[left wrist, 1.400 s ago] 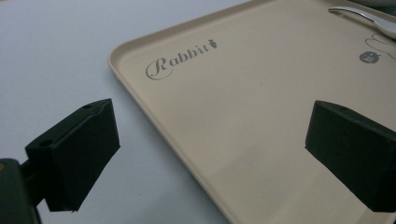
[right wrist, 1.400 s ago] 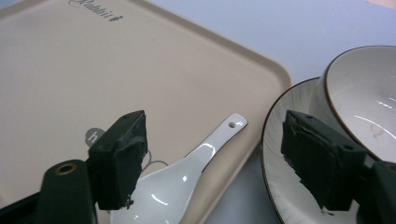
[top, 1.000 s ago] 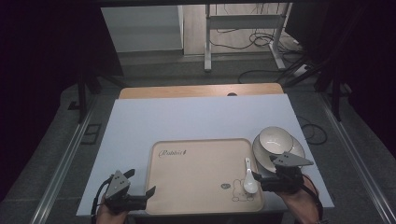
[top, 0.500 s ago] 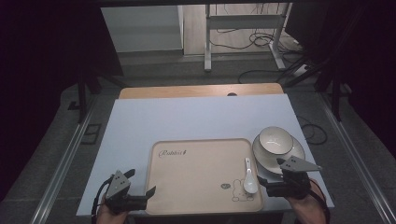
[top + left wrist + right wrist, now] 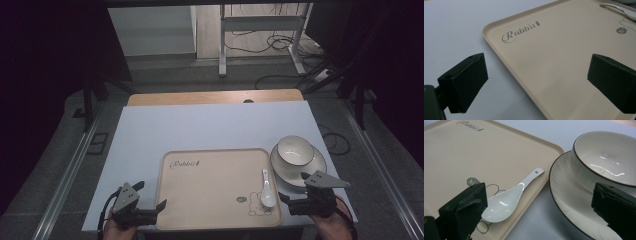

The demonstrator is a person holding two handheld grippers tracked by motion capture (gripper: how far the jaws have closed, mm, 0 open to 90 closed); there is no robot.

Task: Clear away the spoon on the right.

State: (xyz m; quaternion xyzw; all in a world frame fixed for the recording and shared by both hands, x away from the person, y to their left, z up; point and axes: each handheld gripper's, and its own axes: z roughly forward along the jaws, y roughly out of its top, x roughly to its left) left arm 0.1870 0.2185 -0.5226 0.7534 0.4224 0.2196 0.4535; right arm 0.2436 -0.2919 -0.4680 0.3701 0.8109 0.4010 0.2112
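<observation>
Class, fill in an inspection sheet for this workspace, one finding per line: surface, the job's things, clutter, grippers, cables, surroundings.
Surface: pale table top, with a wooden strip along its far edge.
Job's things: white bowl sits on a white plate, on the table right of the beige tray; white spoon lies on the tray's right side.
Clutter: nothing seen.
Grippers: left gripper open, its fingers astride the tray's near left rim, holding nothing; right gripper open, jaws just widened, nothing between them, near the plate's front rim.
Cables: loose cables on the floor behind the table.
Surroundings: dark room, metal stand legs beyond.
</observation>
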